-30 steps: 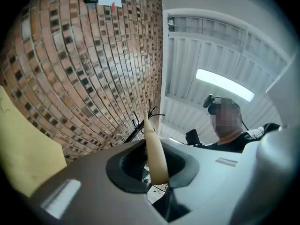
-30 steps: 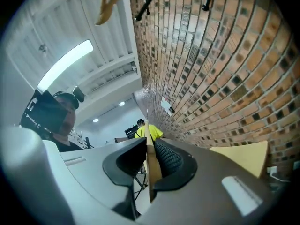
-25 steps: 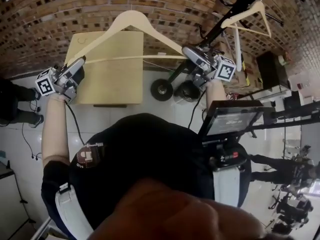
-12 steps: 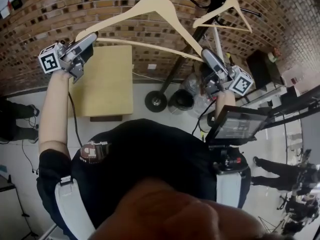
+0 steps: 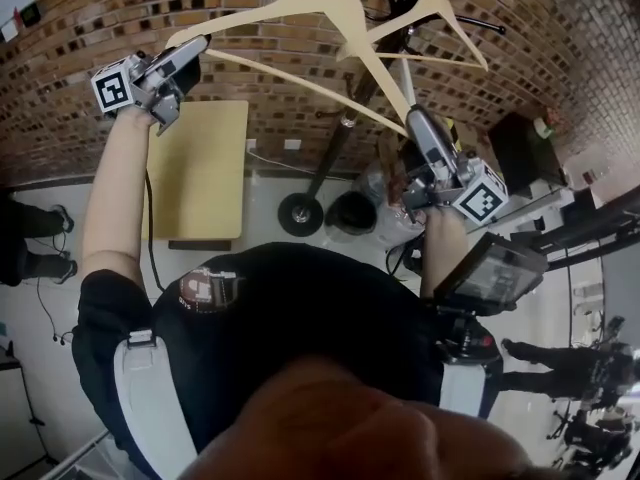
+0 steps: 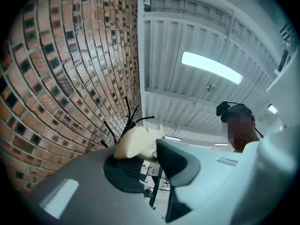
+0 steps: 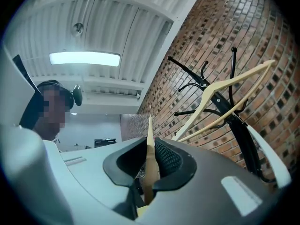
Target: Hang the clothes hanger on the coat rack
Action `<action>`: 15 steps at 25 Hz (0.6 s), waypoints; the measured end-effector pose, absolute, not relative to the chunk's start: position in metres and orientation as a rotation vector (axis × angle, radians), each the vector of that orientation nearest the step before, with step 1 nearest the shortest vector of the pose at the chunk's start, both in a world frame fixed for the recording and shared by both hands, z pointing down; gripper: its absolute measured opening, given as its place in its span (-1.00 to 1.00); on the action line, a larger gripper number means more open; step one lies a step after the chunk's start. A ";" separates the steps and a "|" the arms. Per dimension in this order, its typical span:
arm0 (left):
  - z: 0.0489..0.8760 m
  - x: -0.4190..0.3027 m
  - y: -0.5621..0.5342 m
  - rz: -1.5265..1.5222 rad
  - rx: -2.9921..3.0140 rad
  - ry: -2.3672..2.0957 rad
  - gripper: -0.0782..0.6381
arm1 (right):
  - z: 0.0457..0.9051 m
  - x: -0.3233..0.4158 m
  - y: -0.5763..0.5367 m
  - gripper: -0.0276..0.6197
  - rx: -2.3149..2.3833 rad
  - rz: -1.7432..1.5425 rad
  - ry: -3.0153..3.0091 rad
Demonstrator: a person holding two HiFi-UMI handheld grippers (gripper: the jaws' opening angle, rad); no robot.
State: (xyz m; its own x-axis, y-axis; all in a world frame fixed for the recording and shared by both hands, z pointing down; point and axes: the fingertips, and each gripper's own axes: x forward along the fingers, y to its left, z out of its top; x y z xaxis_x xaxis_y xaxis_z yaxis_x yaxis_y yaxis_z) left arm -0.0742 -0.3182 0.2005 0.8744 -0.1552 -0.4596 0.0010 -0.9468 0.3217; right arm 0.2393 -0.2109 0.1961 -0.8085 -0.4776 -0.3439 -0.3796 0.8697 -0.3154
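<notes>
Pale wood hanger (image 5: 330, 8) is up at the top middle of the head view. It slants from my left tool (image 5: 195, 53) at the upper left down to my right tool (image 5: 420, 128), right of centre. The black coat rack (image 5: 327, 158) runs up behind it, and a second hanger (image 5: 428, 4) is already hung at the top right. I can't see mine on a hook yet, so I'd say the lift is about done and the actual hooking is what's left.

Left gripper view: the hanger's rounded end sits between the jaws, low in the middle. The jaws have just been easing open a bit, but the wood looks to touch both pads, so I read it as a loose grip. The rack's hooks (image 6: 125, 121) poke up just behind.

Right gripper view: the jaws are pinched on the hanger's other end, seen edge-on as a thin strip at bottom centre. The rack and the hung hanger are off to the right.
</notes>
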 end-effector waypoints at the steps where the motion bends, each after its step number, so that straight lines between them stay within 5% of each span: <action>1: 0.200 -0.068 -0.326 -0.718 2.725 -0.107 -0.57 | 0.195 0.243 -0.213 -0.71 -0.648 -0.319 2.619; 15: 0.235 -0.068 -0.431 -0.735 2.610 0.274 -0.56 | 0.218 0.194 -0.230 -0.71 -1.047 -0.187 2.492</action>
